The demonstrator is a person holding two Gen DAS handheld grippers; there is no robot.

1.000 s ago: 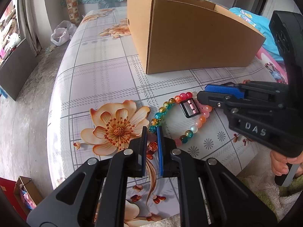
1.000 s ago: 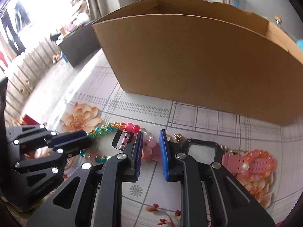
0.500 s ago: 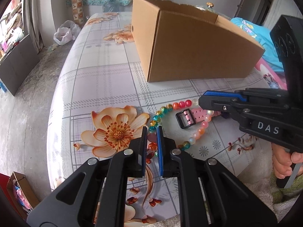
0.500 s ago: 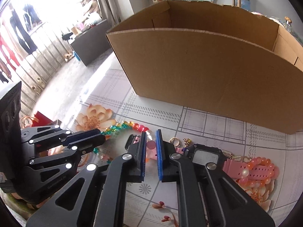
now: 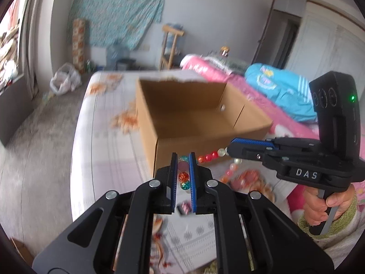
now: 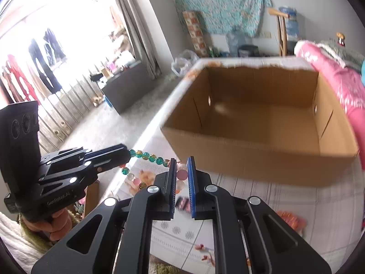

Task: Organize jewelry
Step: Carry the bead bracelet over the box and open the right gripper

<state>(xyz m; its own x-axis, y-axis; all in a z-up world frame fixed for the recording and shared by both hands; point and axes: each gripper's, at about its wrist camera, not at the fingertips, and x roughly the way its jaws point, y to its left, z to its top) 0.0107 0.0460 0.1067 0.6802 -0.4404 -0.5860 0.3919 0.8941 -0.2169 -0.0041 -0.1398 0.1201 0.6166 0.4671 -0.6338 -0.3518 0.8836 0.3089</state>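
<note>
Your right wrist view is flooded by daylight from the window at upper left, which blows out to pure white glare, while the left wrist view is evenly and softly lit. Both pictures carry motion blur: the cardboard box and the floral worktop smear, yet your tongs stay crisp in the foreground. The fisheye bends walls and floor towards the rim, and the corners fall into black vignette.
</note>
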